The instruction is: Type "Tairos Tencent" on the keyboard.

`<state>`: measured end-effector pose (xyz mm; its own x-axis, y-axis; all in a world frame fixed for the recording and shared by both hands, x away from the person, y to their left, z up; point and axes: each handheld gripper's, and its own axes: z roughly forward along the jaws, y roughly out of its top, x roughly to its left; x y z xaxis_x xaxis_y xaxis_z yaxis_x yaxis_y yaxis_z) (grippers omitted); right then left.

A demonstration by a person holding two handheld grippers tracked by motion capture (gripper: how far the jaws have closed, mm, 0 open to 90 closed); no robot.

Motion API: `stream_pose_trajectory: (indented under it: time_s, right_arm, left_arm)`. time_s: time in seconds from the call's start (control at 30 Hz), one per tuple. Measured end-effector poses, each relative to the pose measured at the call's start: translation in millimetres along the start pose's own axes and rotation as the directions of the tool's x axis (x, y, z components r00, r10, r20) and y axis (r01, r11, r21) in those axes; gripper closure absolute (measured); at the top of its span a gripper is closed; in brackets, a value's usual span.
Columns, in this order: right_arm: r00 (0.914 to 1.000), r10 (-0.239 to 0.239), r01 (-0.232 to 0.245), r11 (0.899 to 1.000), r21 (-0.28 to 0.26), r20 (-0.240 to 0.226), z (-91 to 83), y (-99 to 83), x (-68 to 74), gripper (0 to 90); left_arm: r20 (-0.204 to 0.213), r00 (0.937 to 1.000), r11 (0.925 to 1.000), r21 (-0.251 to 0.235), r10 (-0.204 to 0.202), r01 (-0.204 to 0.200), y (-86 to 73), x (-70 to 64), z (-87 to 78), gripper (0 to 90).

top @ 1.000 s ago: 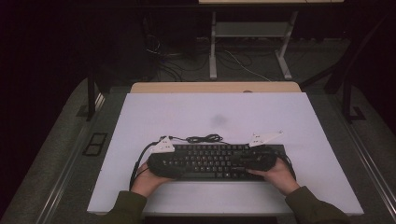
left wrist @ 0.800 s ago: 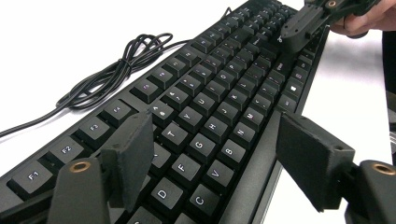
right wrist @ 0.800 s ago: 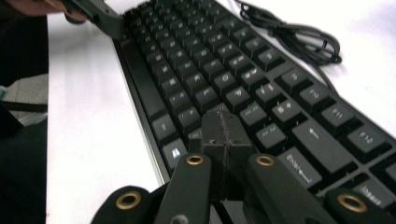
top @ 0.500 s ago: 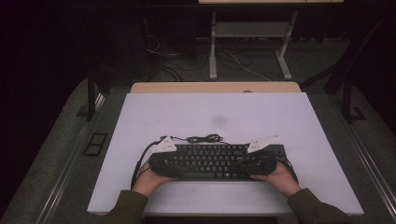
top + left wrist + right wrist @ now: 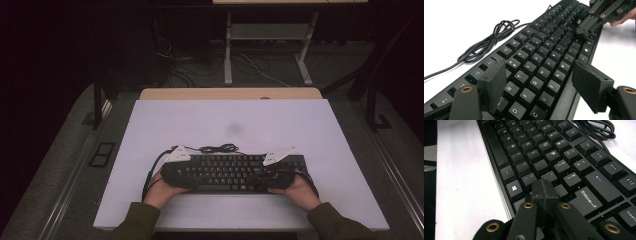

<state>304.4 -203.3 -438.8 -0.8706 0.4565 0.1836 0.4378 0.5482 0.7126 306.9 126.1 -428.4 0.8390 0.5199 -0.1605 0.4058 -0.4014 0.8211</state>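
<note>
On the near half of the white table (image 5: 320, 130), a black keyboard (image 5: 232, 171) is lying flat and parallel to the table's front edge, with its coiled cable (image 5: 219, 148) bunched just behind its rear edge. A person is working both ends of the keyboard at once, each hand (image 5: 162, 192) coming in from the near side. The left gripper (image 5: 536, 83) is hanging over the keyboard's left letter block with its jaws spread wide, one pad above the R and T keys and the other out past the keyboard's front edge; the span suggests that it is bracketing the body from front to back, either to steady it or to prepare a hold. The right gripper (image 5: 545, 192) is sitting at the keyboard's right end with its jaws pressed together into a single blunt tip, poised over the keys just left of Enter; the closed tip is probably serving as a finger for pressing one key. Whether the tip is touching a key cannot be told. The cable is lying clear of both grippers, behind the keyboard.
</note>
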Motion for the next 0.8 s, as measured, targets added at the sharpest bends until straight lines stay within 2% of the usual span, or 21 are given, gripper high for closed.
stream_pose_trajectory:
  time_s: [0.2,0.33,0.43,0.63,0.8]
  right_arm:
    - [1.0,0.003,-0.003,1.0,-0.001,-0.002,0.0,-0.2,-0.1,89.2]
    - [1.0,0.002,-0.002,1.0,-0.002,-0.002,0.0,-0.4,-0.1,89.2]
    - [1.0,0.002,-0.002,1.0,-0.001,-0.002,-0.1,-0.4,0.0,89.2]
    - [1.0,0.003,-0.003,1.0,-0.002,-0.003,0.0,-0.5,-0.1,89.2]
    - [1.0,0.005,-0.005,1.0,-0.003,-0.003,-0.1,-0.6,0.1,89.2]
  left_arm:
    - [-0.011,0.9999,1.0,0.0,-0.005,0.005,3.3,3.7,3.7,38.4]
    - [-0.022,0.9997,1.0,0.003,-0.007,0.007,5.5,5.5,5.6,52.3]
    - [-0.036,0.9993,0.9997,0.024,0.001,0.0,6.5,6.1,7.9,64.1]
    - [-0.05,0.9986,0.9984,0.055,0.014,-0.011,7.7,6.4,13.4,82.1]
    - [-0.072,0.9972,0.9968,0.079,0.02,-0.014,8.7,7.8,15.8,88.5]
